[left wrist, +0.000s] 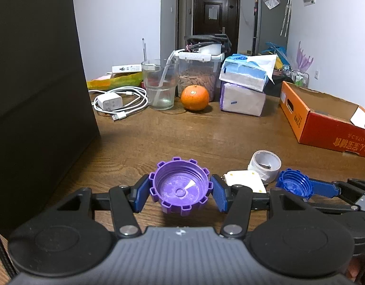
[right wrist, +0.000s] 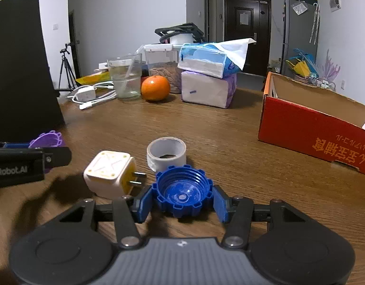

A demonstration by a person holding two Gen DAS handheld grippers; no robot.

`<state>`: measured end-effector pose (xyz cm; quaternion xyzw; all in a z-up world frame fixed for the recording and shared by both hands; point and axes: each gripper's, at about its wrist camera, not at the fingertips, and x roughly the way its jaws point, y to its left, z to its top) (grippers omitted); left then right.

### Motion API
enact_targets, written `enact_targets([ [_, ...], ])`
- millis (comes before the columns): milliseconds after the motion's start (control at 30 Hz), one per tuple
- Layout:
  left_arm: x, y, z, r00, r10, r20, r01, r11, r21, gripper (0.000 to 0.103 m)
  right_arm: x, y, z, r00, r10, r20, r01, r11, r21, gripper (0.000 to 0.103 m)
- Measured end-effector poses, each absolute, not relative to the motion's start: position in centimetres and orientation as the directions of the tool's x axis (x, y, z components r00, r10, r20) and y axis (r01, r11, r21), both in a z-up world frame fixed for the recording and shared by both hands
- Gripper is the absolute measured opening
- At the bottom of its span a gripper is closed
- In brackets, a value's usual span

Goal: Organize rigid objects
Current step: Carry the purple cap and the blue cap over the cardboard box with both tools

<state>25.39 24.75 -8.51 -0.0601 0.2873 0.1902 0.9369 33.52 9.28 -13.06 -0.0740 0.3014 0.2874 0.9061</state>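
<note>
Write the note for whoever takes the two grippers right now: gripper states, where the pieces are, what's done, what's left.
Left gripper: fingers either side of the purple cap, which sits open side up; firm grip not confirmed.
Right gripper: same around the blue cap, also open side up.
On the table between them: the cream plug adapter, and the tape roll just behind it.
The orange box stands open at far right; what it holds is hidden.
Done: nothing visibly put away.
Left: probably both caps, adapter and tape, likely into the box.

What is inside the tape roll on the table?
The tape roll lies flat; through its hole a dark patch shows, probably table or a small object. Its near wall hides the rest.
</note>
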Motion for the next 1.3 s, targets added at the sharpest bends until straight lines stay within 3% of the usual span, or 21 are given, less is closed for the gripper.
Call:
enact_targets([
  [1300, 28.8, 16.5, -6.6, 0.792, 0.324, -0.517, -0.363, 0.932, 0.028, 0.056, 35.0, 0.3, -9.1, 0.762, 0.495, -0.417, -0.488, 0.863, 0.133, 0.052],
])
